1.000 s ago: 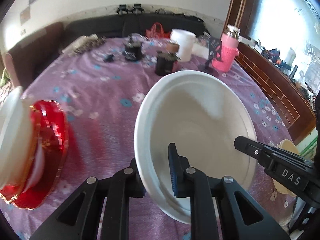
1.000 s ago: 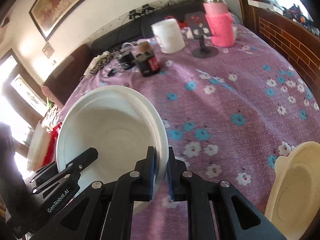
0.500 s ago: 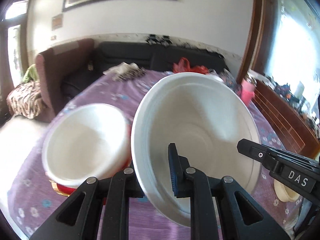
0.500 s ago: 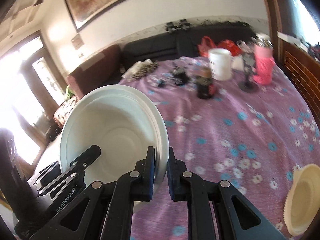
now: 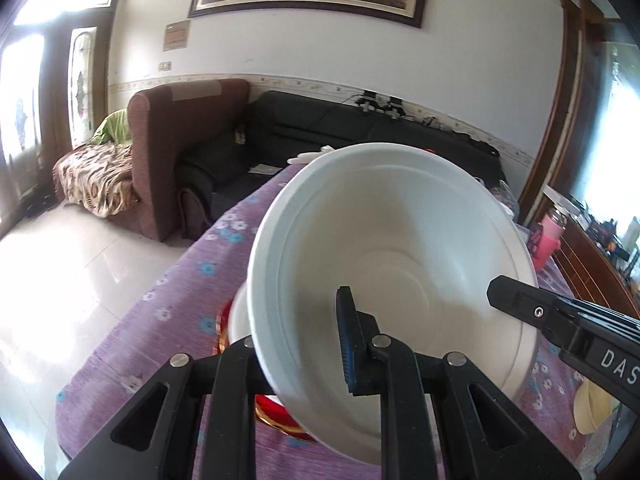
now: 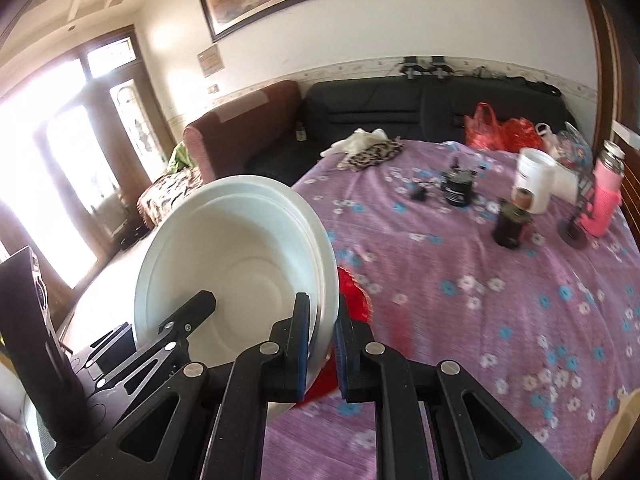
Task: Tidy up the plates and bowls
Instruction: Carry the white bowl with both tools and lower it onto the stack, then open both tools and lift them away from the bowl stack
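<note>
Left wrist view: my left claw [image 5: 308, 344] pinches the near rim of the white bowl [image 5: 400, 248], one finger [image 5: 352, 344] inside the bowl, the other behind its outer wall. The bowl is tilted, its opening facing me, held above the tabletop [image 5: 192, 280]. Just under it a second white bowl [image 5: 238, 318] sits on a red plate [image 5: 276, 410] with a gold edge near the tabletop's corner. My right claw [image 5: 560, 320] reaches in from the right to the bowl's far rim.

In the right wrist view, my right claw [image 6: 323, 344] is pressed onto the bowl's [image 6: 236, 264] rim, pads on either side of it. The red plate [image 6: 352, 292] shows blurred behind the bowl. Farther out on the purple flowered cloth [image 6: 480, 300] stand a white mug [image 6: 534, 184], a pink bottle [image 6: 606, 196] and dark jars [image 6: 512, 228]. A cream plate [image 5: 592, 404] lies at the right edge, well apart.
</note>
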### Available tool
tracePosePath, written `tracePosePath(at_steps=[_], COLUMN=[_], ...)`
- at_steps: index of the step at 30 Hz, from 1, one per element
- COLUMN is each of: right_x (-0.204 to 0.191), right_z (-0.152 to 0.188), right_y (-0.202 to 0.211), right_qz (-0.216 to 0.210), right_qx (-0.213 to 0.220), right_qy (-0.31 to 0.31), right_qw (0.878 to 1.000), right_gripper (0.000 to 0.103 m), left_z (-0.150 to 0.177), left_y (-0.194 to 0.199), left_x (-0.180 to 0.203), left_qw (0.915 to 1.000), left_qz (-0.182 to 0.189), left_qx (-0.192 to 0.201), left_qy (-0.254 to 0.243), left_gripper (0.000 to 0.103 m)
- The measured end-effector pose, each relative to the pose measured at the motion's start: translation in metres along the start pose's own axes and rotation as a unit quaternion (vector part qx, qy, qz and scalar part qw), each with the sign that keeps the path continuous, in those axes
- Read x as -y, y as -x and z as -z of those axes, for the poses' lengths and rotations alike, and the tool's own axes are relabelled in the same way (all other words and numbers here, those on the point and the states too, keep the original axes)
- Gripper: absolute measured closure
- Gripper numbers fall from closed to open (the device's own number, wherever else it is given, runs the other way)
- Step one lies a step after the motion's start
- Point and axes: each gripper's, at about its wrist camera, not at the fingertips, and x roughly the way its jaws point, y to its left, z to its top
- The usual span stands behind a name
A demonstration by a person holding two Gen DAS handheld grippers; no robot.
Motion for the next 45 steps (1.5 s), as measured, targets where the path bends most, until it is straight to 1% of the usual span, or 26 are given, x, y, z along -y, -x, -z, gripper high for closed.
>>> tracePosePath(at_steps=[4,7,14,18,20,21,22,24,26,28,30,32,35,36,38,39,40,42,45], right_x=[-0.011,-0.013,-0.006,-0.004,-0.004,-0.005,-0.006,-0.007,-0.008,-0.007,-0.005,-0.003,-0.003,-0.003,-0.002,-0.003,-0.002,0.0,0.002], right_z=[-0.007,-0.012,-0.013,-0.01,-0.011,-0.01,-0.01,-0.008,-0.007,-0.007,-0.007,-0.008,-0.008,-0.008,-0.009,-0.01,-0.01,-0.011,-0.011], right_y=[-0.016,-0.033,-0.07,-0.081,-0.085,-0.088,-0.089,-0.094,-0.097,-0.099,-0.099,-0.098,-0.093,-0.091,-0.087,-0.084,-0.081,-0.076,-0.068], right_qz=[0.0,-0.004,-0.011,-0.011,-0.008,-0.005,-0.003,0.003,0.01,0.014,0.006,-0.006,-0.016,-0.021,-0.021,-0.018,-0.019,-0.021,-0.021], right_qx=[-0.008,-0.02,-0.053,-0.062,-0.064,-0.063,-0.063,-0.061,-0.059,-0.053,-0.048,-0.043,-0.03,-0.025,-0.014,-0.006,0.0,0.009,0.022], right_qy=[0.007,0.001,-0.022,-0.022,-0.018,-0.014,-0.011,-0.006,-0.003,-0.003,-0.009,-0.018,-0.024,-0.026,-0.027,-0.026,-0.026,-0.028,-0.033], right_qw=[1.0,1.0,0.998,0.998,0.998,0.998,0.998,0.998,0.998,0.998,0.999,0.999,0.999,0.999,0.999,0.999,0.999,0.999,0.999], right_gripper=[0.09,0.09,0.089,0.089,0.088,0.088,0.088,0.088,0.088,0.088,0.085,0.079,0.06,0.056,0.045,0.041,0.036,0.033,0.033], left_z=[-0.006,-0.011,-0.013,-0.01,-0.009,-0.01,-0.01,-0.009,-0.01,-0.01,-0.011,-0.013,-0.013,-0.012,-0.012,-0.012,-0.012,-0.011,-0.01], left_y=[-0.007,-0.014,-0.041,-0.049,-0.05,-0.051,-0.052,-0.049,-0.043,-0.035,-0.027,-0.02,-0.01,-0.008,-0.001,0.003,0.006,0.011,0.02], left_x=[-0.016,-0.024,-0.028,-0.034,-0.035,-0.037,-0.038,-0.04,-0.043,-0.044,-0.047,-0.049,-0.048,-0.048,-0.049,-0.048,-0.048,-0.05,-0.049], left_qw=[0.9999,0.9997,0.9986,0.9981,0.998,0.998,0.998,0.9981,0.9982,0.9979,0.9975,0.9971,0.9968,0.9968,0.9965,0.9965,0.9967,0.9967,0.9969], left_qz=[-0.014,-0.024,-0.045,-0.053,-0.056,-0.056,-0.056,-0.059,-0.059,-0.063,-0.064,-0.065,-0.062,-0.061,-0.06,-0.057,-0.052,-0.049,-0.041], left_qx=[-0.003,-0.006,-0.027,-0.031,-0.03,-0.029,-0.028,-0.02,-0.006,0.01,0.025,0.036,0.046,0.048,0.052,0.054,0.054,0.055,0.058], left_qy=[0.005,0.006,-0.003,-0.004,-0.003,-0.002,-0.001,0.004,0.008,0.01,0.015,0.018,0.021,0.022,0.026,0.028,0.031,0.035,0.036], left_gripper=[0.086,0.086,0.086,0.085,0.081,0.075,0.066,0.054,0.05,0.04,0.035,0.032,0.025,0.023,0.022,0.021,0.019,0.018,0.018])
